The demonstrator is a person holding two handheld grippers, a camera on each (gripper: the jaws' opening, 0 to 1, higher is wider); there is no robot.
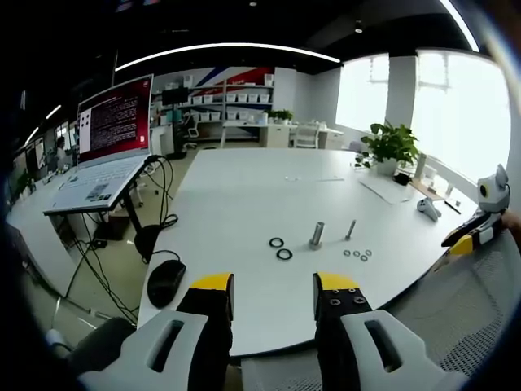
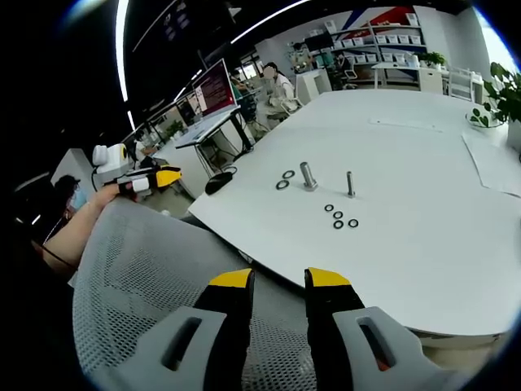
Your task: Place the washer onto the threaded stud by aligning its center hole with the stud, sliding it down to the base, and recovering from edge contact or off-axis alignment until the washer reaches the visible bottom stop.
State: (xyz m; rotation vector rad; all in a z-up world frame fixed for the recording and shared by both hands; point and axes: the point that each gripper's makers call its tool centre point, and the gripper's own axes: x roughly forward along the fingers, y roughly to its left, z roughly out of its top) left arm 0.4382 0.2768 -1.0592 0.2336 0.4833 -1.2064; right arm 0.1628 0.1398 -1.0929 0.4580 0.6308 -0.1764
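white desk (image 1: pixel 244 212), near edge: threaded stud (image 1: pixel 350 230) upright, thicker metal cylinder (image 1: pixel 317 235) upright just beside it, both back from the rim. 4 small washers (image 1: pixel 357 254) lie flat in a cluster between the stud and the near edge; 2 black rings (image 1: pixel 280 248) lie on the cylinder's other side. nothing on the stud. left gripper (image 1: pixel 273 293) empty, jaws parted, off the desk's near edge. right gripper (image 2: pixel 278 281) also empty, jaws apart, above a grey mesh chair back (image 2: pixel 146 269) that stands between it and the desk. black mouse (image 1: pixel 165 282) at the desk's corner; open laptop (image 1: pixel 106 155) on a stand beyond, cables hanging. potted plant (image 1: pixel 389 147) at the far edge.
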